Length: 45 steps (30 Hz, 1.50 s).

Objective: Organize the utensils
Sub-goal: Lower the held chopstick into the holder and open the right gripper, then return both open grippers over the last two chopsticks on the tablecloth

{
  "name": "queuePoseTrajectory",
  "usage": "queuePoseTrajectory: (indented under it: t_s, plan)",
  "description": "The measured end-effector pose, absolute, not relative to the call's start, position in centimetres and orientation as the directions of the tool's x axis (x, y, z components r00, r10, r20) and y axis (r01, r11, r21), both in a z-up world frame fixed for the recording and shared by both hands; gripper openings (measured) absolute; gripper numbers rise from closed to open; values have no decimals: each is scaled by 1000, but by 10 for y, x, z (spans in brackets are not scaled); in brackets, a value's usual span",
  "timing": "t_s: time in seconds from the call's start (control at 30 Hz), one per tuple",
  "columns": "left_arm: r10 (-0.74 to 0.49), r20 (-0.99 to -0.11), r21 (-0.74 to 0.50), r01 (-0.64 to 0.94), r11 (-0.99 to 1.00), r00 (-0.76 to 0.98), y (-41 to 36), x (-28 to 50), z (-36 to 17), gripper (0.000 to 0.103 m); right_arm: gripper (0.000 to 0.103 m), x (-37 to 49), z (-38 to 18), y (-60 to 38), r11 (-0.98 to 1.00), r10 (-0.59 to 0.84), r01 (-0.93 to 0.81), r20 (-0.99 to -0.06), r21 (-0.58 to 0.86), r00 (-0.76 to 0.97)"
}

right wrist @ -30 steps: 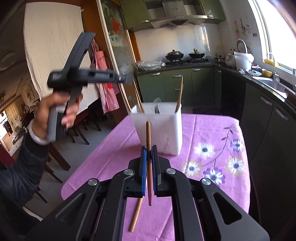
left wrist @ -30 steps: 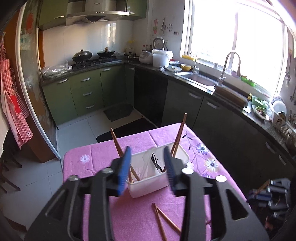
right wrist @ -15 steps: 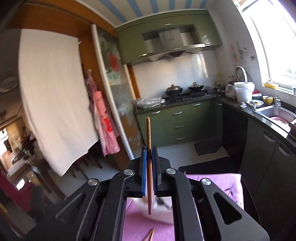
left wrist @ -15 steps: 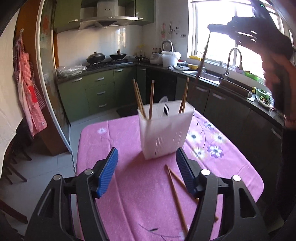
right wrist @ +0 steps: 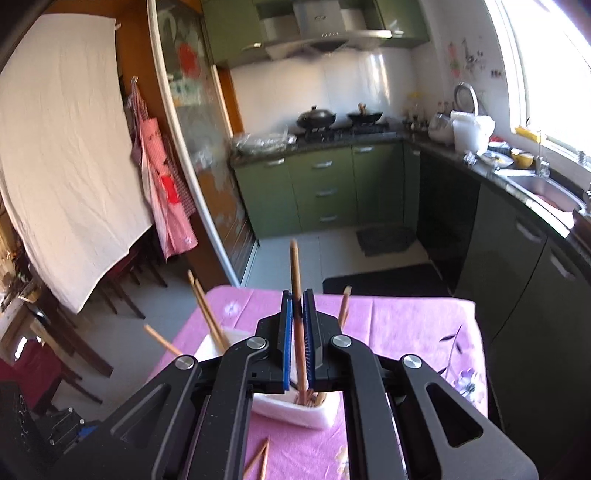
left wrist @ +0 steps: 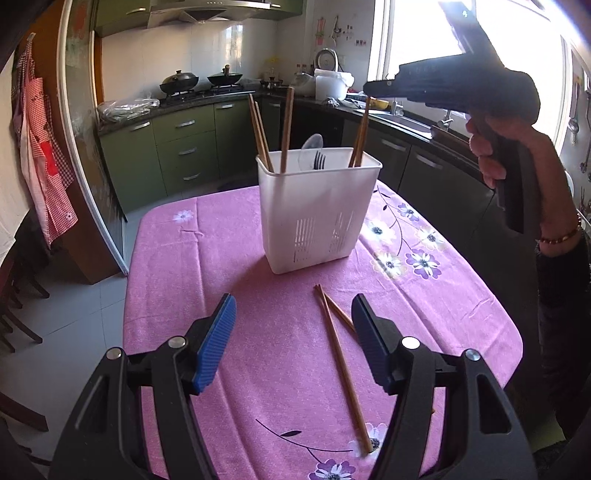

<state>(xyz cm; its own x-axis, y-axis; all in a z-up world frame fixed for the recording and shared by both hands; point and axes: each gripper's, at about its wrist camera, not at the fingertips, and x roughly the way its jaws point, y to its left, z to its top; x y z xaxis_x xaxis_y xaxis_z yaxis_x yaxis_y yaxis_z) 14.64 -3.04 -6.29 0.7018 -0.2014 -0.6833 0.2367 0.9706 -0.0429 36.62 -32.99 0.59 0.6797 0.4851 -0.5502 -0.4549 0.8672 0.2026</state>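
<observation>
The right claw (right wrist: 299, 306) (clamped on a chopstick (right wrist: 295, 273)) has reached the white holder (left wrist: 317, 206); left claw (left wrist: 293, 314) apart.

Kitchen: green cabinets (left wrist: 184, 147), range hood (right wrist: 325, 33), white tiled wall (left wrist: 147, 62), pale tiled floor (right wrist: 332, 251). Bright window (left wrist: 424, 37) above sink (right wrist: 546, 188). Red checked apron (left wrist: 40, 147) hung at left.

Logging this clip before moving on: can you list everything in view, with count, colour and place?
Utensil holder: one, white, mid-table.
Chopsticks in holder: several, brown, upright or leaning.
Fork: one, dark, inside holder.
Spoon: one, pale, inside holder.
Loose chopsticks: two, brown, crossed on tablecloth.
Tablecloth: one, pink, floral.
Woks: two, dark, on the stove.
Apron: one, red checked, hanging left.
Left gripper: open, above the cloth.
Right gripper: shut on a held chopstick over the holder.
</observation>
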Motion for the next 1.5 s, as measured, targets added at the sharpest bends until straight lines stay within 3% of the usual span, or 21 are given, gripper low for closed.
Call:
queuePoseTrajectory:
  t_s: [0.17,0.23,0.43,0.53,0.73,0.87,1.2,1.23,1.5]
  plan:
    - [-206,-724,-45,253,967,658,-42,156,-77,62,8,330,15,-340,844,524,-501,-501,193,689]
    - [-221,-754,-72,258,964,618,-47,164,-88,62,13,305,15,-348,837,533,-516,-489,183,690]
    - [-230,-838,-110,260,959,494,-70,193,-131,62,18,242,-39,-377,848,500,-506,-555,158,665]
    - [-196,-861,-80,255,964,469,-82,206,-148,61,23,227,-78,-394,879,448,-447,-607,166,656]
    - [-106,-886,-10,210,978,451,-91,225,-170,57,23,219,-140,-419,888,443,-386,-684,249,579]
    - [-55,-890,37,193,981,452,-93,231,-175,57,23,216,-152,-426,884,455,-379,-692,274,560]
    - [-60,-904,34,212,977,423,-103,239,-188,58,24,221,-153,-428,871,483,-381,-688,311,542]
    - [-66,-905,26,210,977,420,-103,240,-188,56,25,221,-153,-428,870,484,-380,-689,313,540]
    - [-85,-911,-8,190,982,404,-93,242,-184,13,25,223,-154,-427,864,493,-385,-692,323,527]
